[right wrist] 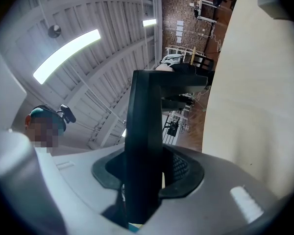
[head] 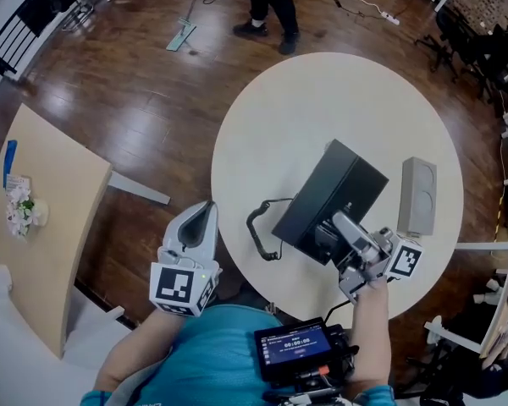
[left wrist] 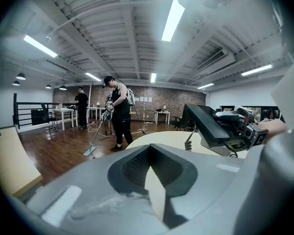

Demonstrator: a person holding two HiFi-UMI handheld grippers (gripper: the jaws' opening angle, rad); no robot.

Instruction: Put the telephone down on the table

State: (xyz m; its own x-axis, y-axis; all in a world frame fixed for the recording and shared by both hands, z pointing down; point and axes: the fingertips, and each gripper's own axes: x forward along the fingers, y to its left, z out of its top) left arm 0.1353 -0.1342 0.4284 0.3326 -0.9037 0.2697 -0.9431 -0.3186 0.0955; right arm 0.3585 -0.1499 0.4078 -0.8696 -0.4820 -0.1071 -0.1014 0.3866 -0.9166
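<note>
The right gripper is clamped on the telephone above the table; only the head view shows its cord. The left gripper, jaws together, hangs left.

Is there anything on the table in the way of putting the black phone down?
Nothing visible blocks it. The right tongs hold the telephone above the round table; only its cord, at its left, and a grey block, at its right, lie nearby.
</note>
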